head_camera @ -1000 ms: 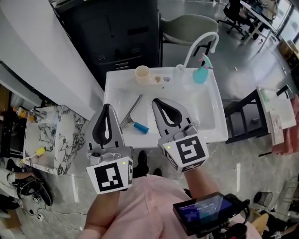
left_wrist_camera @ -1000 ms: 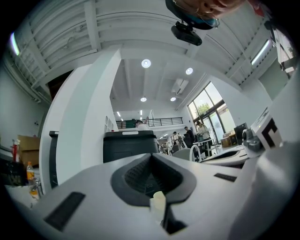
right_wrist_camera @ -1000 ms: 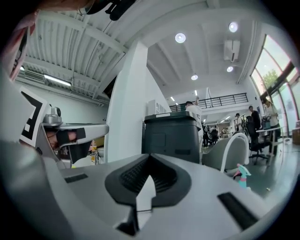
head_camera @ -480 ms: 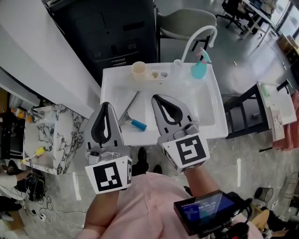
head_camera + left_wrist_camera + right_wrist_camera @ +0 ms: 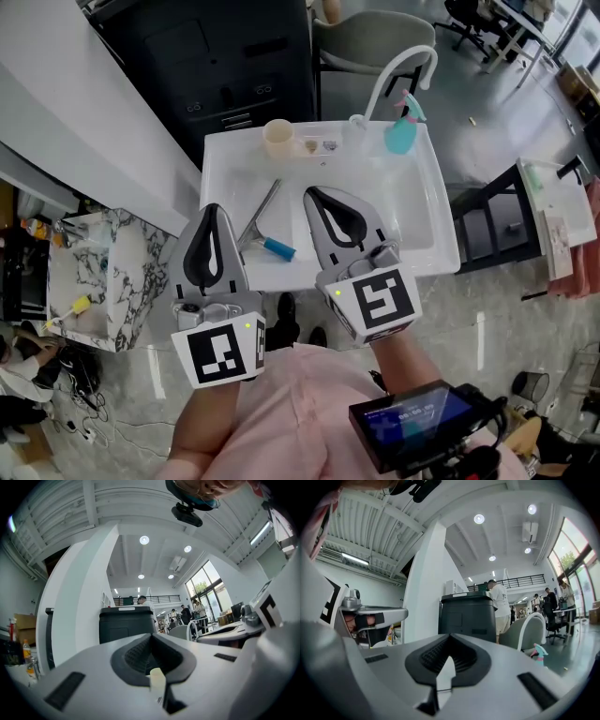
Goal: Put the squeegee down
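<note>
The squeegee (image 5: 262, 225), a metal blade with a blue handle, lies flat in the white sink (image 5: 417, 239), free of both grippers. In the head view my left gripper (image 5: 214, 208) hovers over the sink's near left edge, its jaws closed together with nothing between them. My right gripper (image 5: 312, 193) hangs above the basin just right of the squeegee's handle, also shut and empty. Both point level toward the far wall. The left gripper view shows its closed jaws (image 5: 150, 635), and the right gripper view shows the same (image 5: 450, 635); neither shows the squeegee.
A beige cup (image 5: 278, 138), a teal spray bottle (image 5: 401, 134) and a white faucet (image 5: 398, 70) stand along the sink's back rim. A black cabinet (image 5: 234, 66) and a chair (image 5: 366, 42) are behind. A marble side table (image 5: 103, 272) is at the left, a black stand (image 5: 497, 225) at the right.
Only the head view has shifted slightly. Both grippers hold their places shut, and the squeegee stays where it lies in the sink.
</note>
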### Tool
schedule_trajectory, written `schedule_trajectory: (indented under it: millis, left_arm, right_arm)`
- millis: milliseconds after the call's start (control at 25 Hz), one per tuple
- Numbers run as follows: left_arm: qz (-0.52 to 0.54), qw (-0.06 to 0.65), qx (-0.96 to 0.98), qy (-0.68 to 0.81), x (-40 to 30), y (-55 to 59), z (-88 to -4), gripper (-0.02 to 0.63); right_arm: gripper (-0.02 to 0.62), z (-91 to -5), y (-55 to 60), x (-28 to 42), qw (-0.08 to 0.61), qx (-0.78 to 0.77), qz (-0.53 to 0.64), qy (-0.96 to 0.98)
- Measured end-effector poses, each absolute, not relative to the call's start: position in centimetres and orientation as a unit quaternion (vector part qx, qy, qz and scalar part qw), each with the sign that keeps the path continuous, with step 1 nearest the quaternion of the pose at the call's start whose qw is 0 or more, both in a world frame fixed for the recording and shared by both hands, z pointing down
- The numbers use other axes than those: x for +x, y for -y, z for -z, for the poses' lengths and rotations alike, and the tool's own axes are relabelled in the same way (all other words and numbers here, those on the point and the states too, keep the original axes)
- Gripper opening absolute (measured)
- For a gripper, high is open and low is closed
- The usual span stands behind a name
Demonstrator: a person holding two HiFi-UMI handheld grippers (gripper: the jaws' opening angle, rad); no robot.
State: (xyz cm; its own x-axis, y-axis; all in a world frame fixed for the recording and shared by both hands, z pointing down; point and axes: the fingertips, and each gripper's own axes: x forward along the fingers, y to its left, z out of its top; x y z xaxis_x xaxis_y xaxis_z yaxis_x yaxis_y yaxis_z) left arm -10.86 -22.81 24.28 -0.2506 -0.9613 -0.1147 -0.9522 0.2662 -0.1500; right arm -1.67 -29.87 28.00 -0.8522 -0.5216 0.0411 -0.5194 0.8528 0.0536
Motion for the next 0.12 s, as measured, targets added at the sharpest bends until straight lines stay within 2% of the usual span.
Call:
schedule_trajectory:
  millis: [120]
  left_arm:
    - [0.025, 0.090, -0.605, -0.791, -10.91, 22.97, -24.47, 0.009]
  right_arm:
    - [-0.002, -28.27, 30.09, -1.56, 0.029, 0.275, 0.016, 0.961]
